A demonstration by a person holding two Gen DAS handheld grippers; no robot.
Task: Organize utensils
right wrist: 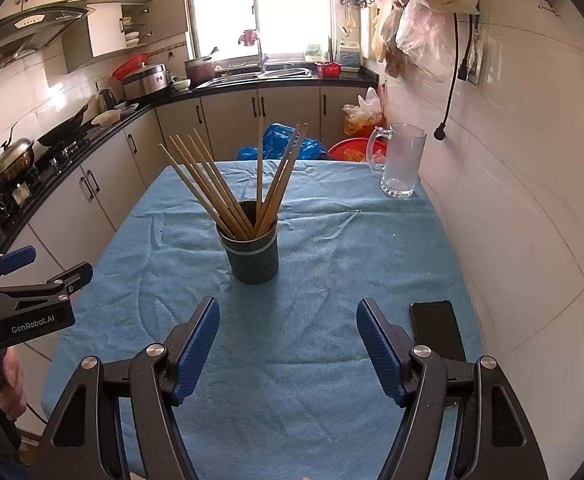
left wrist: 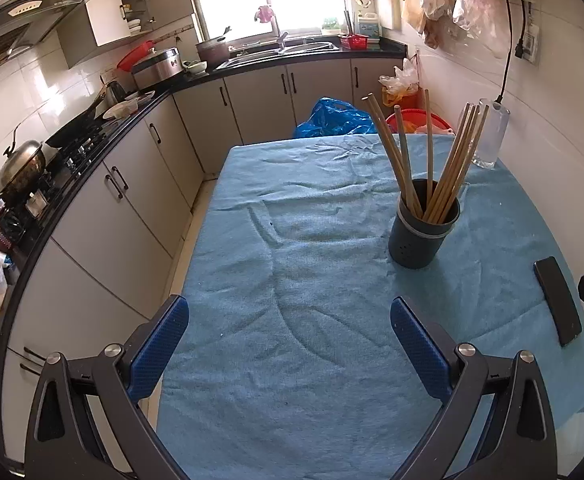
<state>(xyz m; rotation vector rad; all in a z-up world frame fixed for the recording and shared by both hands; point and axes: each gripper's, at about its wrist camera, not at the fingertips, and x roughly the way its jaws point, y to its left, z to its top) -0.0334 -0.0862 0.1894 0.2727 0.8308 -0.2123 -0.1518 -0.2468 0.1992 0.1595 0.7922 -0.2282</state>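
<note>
My left claw (left wrist: 290,344) hangs released over the blue cloth (left wrist: 292,280) that covers the worktop, its blue pads spread wide with nothing but bare cloth between them. My right claw (right wrist: 288,344) is released too, its pads apart and empty, pointing down toward the same cloth.

The chopsticks (right wrist: 232,188) stand bundled in the dark holder (right wrist: 252,256), fanned out above its rim: a group leans toward ten o'clock, one stands near upright, and a few tilt toward one o'clock. Seen from my right claw, the holder sits at twelve o'clock, just past the pads, upright on the cloth. Seen from my left claw, the holder (left wrist: 424,236) sits at about one o'clock, well apart from the pads.

A clear glass mug (right wrist: 402,164) stands at the far corner of the cloth at about one o'clock from my right claw, near the tiled wall. A black phone (right wrist: 436,332) lies flat on the cloth just beside my right claw's right pad, at three o'clock. My left claw shows at nine o'clock in the right wrist view, over the cloth's edge.
</note>
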